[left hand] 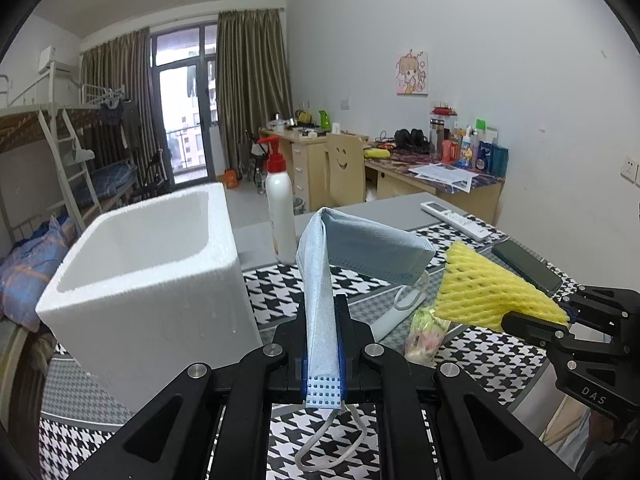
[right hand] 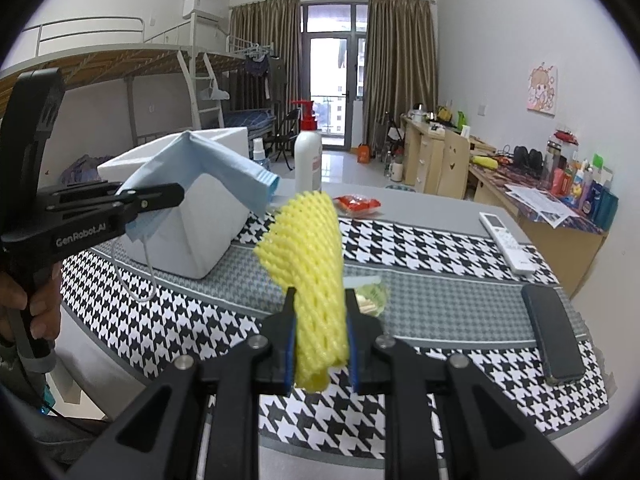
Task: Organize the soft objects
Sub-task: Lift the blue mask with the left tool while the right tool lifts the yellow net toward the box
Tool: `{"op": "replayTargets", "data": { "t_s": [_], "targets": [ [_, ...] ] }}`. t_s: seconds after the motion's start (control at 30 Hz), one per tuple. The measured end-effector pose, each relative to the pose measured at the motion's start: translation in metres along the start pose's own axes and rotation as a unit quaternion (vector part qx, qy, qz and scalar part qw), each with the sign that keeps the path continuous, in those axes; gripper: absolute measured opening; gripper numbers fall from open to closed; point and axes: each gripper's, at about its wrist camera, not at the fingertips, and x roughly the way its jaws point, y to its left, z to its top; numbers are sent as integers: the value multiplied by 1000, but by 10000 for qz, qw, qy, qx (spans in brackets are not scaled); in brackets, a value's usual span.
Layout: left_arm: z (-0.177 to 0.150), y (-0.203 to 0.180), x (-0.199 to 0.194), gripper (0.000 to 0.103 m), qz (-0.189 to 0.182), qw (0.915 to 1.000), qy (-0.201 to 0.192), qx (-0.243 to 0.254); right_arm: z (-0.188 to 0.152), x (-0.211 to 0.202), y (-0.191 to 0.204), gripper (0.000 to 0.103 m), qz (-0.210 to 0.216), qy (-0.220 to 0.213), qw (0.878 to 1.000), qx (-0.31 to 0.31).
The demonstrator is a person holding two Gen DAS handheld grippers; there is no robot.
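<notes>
My left gripper (left hand: 323,308) is shut on a light blue face mask (left hand: 320,280), which stands up between the jaws and folds over to the right, its ear loop dangling below. The mask (right hand: 200,168) and left gripper (right hand: 176,194) also show at the left of the right wrist view, held in the air in front of the white foam box (right hand: 200,220). My right gripper (right hand: 320,300) is shut on a yellow foam fruit net (right hand: 308,248). That net (left hand: 488,288) and right gripper (left hand: 516,318) appear at the right of the left wrist view. The foam box (left hand: 152,280) is open-topped, left of the mask.
A houndstooth cloth (right hand: 420,240) covers the table. On it stand a white pump bottle (right hand: 308,160), a red snack packet (right hand: 358,204), a small clear bag (right hand: 372,296), a remote (right hand: 508,240) and a dark phone (right hand: 554,332). A hand (right hand: 36,304) grips the left handle.
</notes>
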Motion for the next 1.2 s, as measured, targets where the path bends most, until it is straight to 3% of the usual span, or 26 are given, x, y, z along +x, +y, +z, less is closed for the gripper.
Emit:
{"op": "replayTargets", "data": {
  "t_s": [0.57, 1.2],
  "targets": [
    [15, 6, -12, 10, 94, 9993, -351, 62, 22, -9, -18, 23, -163, -312, 9984, 436],
    [29, 16, -18, 10, 231, 9981, -573, -16, 38, -7, -15, 23, -113, -494, 9980, 387]
  ]
}}
